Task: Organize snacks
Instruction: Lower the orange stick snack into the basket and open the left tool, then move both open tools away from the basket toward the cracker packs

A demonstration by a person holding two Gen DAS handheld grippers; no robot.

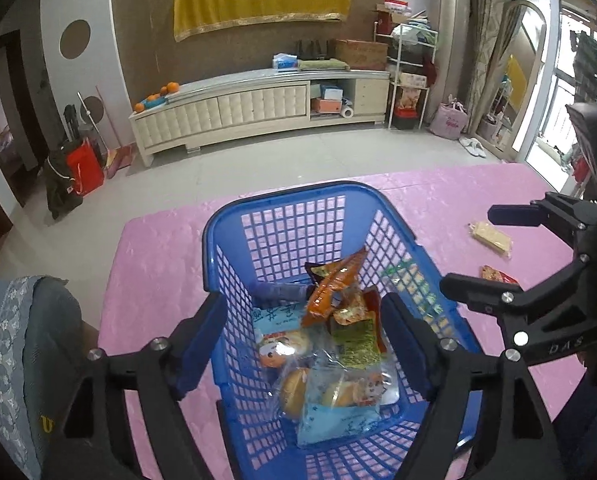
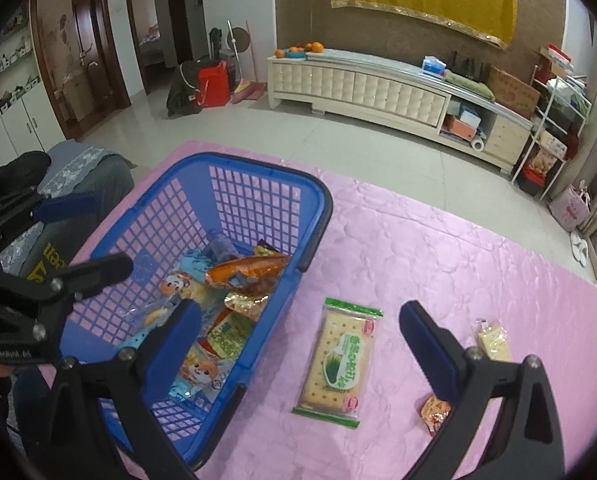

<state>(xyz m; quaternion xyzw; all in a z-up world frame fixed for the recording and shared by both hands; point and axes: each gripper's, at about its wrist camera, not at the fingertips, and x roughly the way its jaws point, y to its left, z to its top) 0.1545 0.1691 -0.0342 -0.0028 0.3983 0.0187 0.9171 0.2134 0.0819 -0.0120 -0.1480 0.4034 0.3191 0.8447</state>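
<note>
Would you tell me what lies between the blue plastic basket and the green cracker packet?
Only bare pink tablecloth separates basket and packet, in the right wrist view.

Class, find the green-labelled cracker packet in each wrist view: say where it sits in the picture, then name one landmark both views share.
Left wrist view: seen only through the blue basket's right mesh wall, cracker packet right of centre.
Right wrist view: cracker packet flat on the pink cloth, lower centre, between the right gripper's open fingers.
Shared landmark: the blue basket.
</note>
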